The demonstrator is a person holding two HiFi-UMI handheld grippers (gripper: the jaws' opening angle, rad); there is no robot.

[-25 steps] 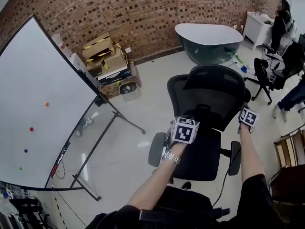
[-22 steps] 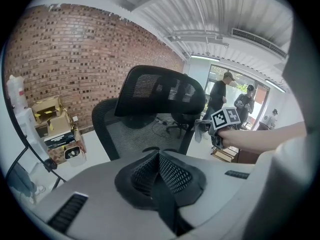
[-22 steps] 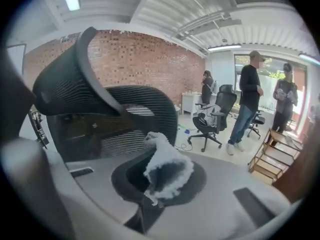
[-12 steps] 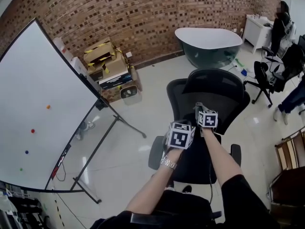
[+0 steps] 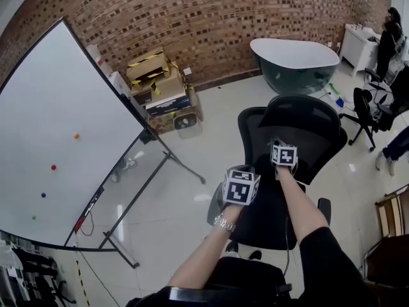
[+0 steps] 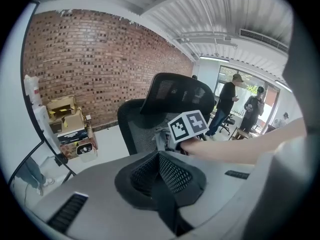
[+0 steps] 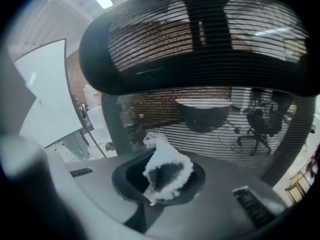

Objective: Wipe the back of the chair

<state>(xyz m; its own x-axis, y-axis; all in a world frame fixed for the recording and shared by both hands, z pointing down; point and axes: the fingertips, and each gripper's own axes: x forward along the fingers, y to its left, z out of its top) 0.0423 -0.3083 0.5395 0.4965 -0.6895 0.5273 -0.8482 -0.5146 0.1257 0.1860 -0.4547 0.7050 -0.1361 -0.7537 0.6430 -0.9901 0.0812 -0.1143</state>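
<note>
A brick wall (image 5: 211,24) and a shiny floor (image 5: 172,216). My right gripper (image 5: 281,151) pinches a white cloth (image 7: 165,171) by the chair back (image 5: 300,126). My left gripper (image 5: 241,185) is closed, holding nothing. If I push hard, the chair might slide away.

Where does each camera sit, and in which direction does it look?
Left gripper view: on the left gripper, facing the black mesh office chair; shows the right gripper and forearm.
Right gripper view: on the right gripper, looking closely at the chair's back; shows its jaws holding a white fluffy cloth.
Head view: on the head, looking steeply down; shows both forearms.
Shared: all see the chair.
</note>
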